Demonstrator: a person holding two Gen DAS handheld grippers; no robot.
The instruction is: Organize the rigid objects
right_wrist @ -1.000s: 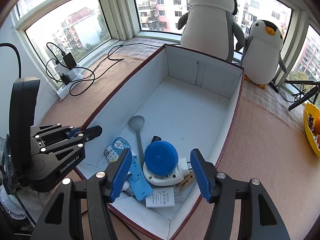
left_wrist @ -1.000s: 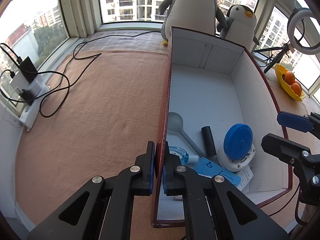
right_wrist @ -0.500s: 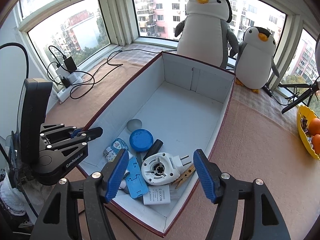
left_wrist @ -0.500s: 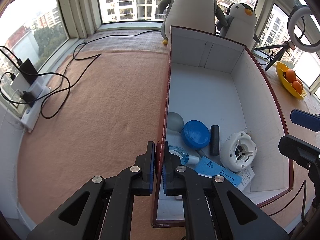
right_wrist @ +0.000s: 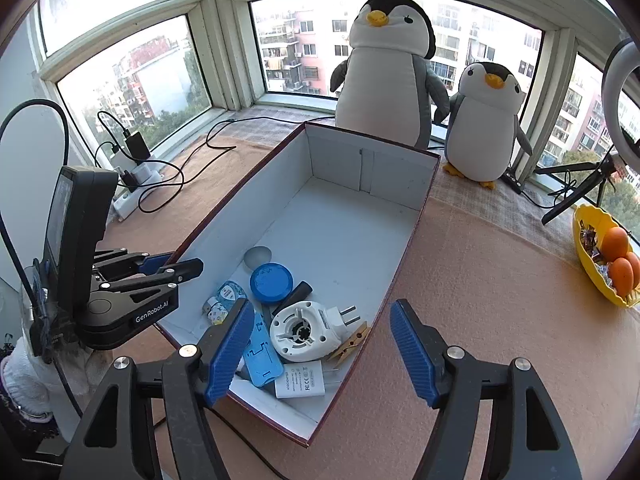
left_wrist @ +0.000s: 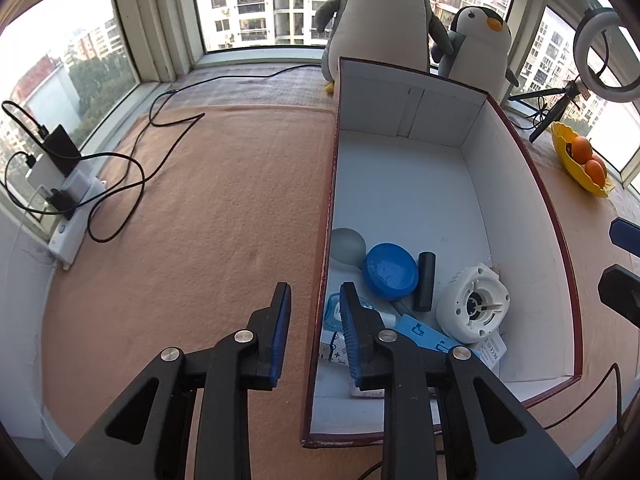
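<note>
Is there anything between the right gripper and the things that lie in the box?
Nothing visible. The right gripper hangs open and empty over the near end of the box. Below and ahead of it the white plug-in device, the blue lid and the clothespin lie uncovered.

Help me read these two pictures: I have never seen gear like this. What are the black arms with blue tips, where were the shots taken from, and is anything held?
They are hand-held pinching tools, one per hand, each carrying a camera that looks along its fingers. One picture is from the left tool, whose jaws have just opened off the box wall that stands between them. The other is from the right tool, open and empty above the box. Inside lie a blue lid, a white plug-in device and a clothespin.
</note>
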